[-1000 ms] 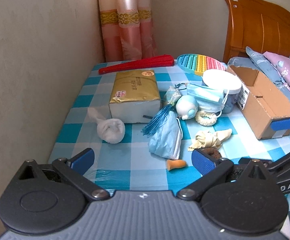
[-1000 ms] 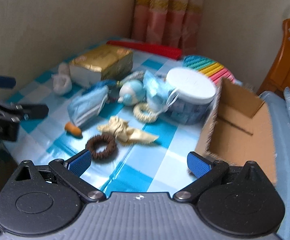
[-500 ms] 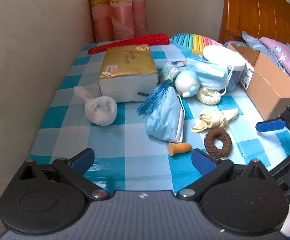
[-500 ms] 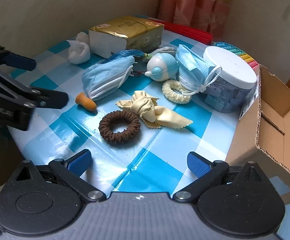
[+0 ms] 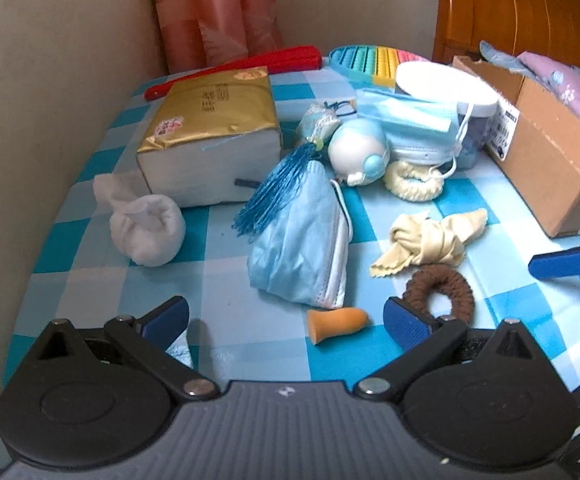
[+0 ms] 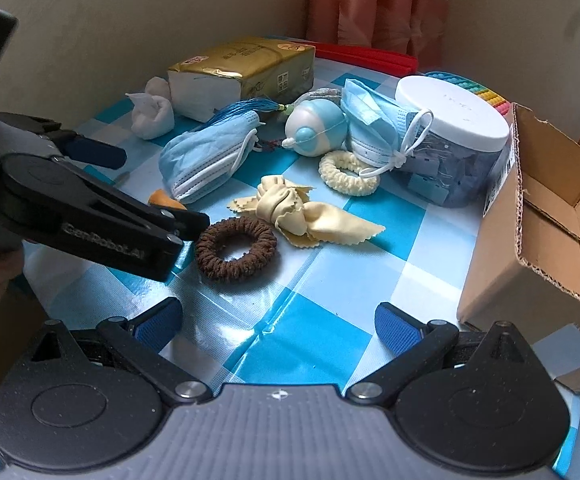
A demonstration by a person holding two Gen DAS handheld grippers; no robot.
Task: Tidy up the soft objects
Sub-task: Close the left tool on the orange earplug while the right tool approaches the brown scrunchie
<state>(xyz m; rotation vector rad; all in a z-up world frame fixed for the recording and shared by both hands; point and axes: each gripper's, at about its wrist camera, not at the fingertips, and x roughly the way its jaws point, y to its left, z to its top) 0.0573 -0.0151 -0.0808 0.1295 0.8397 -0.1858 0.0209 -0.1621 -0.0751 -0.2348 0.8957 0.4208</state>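
brown scrunchie [image 6: 237, 249] apparently touches left tool [image 6: 157, 188] fingertip; both tools wide open, empty.

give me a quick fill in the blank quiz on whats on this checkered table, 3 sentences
1. The scrunchie lying nearest the left gripper is ____ in colour.
2. The tissue pack has a ____ wrapper on top.
3. One surgical mask leans against a jar that has a ____ lid.

Missing words: brown; gold; white
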